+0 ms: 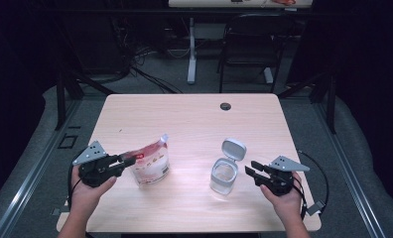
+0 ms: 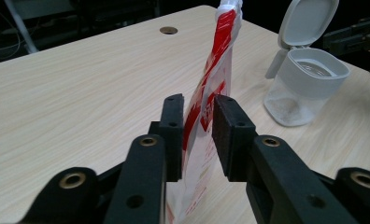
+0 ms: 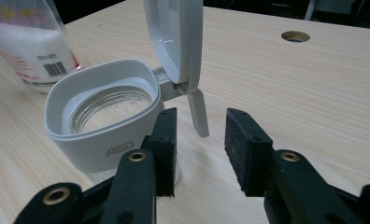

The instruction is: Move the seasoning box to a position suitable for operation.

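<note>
A red-and-white pouch (image 1: 152, 163) of white grains stands on the table left of centre, its top twisted up. My left gripper (image 1: 130, 159) reaches in from the left, and in the left gripper view its jaws (image 2: 197, 116) press on the pouch's (image 2: 216, 70) near side edge. A clear jar (image 1: 223, 177) with a grey-white collar stands right of centre, its flip lid (image 1: 233, 148) hinged upright. My right gripper (image 1: 249, 168) hovers open just right of the jar. In the right gripper view the jar (image 3: 103, 121) sits ahead-left of the jaws (image 3: 199, 135), and the lid's tab (image 3: 198, 112) hangs ahead of the gap.
The light wooden table (image 1: 184, 114) has a round cable hole (image 1: 226, 106) near its far edge. Behind it stand a black chair (image 1: 254, 44) and a white desk leg (image 1: 191, 49). Cables trail from both grippers off the near corners.
</note>
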Motion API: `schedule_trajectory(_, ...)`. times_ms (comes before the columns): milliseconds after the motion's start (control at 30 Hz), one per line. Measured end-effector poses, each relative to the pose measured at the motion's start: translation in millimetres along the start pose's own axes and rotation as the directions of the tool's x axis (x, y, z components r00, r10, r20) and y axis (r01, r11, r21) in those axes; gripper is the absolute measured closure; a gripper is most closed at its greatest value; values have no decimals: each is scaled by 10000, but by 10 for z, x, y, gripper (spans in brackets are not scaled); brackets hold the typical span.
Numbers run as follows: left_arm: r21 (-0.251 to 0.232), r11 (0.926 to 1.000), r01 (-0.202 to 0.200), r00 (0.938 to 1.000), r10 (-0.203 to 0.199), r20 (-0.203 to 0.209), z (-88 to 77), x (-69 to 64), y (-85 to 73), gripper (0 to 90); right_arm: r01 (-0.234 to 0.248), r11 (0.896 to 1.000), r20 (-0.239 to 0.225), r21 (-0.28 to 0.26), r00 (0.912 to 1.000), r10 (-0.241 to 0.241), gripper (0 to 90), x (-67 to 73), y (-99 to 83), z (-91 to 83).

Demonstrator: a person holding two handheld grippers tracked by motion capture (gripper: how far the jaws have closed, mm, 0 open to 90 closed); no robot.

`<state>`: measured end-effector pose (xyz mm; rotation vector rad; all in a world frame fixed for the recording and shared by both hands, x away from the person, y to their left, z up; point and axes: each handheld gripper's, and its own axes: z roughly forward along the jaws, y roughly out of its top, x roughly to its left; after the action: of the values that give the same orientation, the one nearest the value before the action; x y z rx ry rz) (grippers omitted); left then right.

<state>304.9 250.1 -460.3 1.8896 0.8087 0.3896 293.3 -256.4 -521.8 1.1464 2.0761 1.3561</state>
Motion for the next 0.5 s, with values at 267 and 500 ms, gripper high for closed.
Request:
schedule_trajectory(267, -40, 10000, -20, 9998, 21, 174, 117, -3, 38, 769, 2, 10000, -25, -6, 10000, -2, 647, 10, -3, 14)
schedule_trajectory(500, 102, 9994, -329, 9994, 329, 53, 111, -85, 37, 886, -12, 10000, -43, -1, 10000, 12, 647, 5, -4, 7)
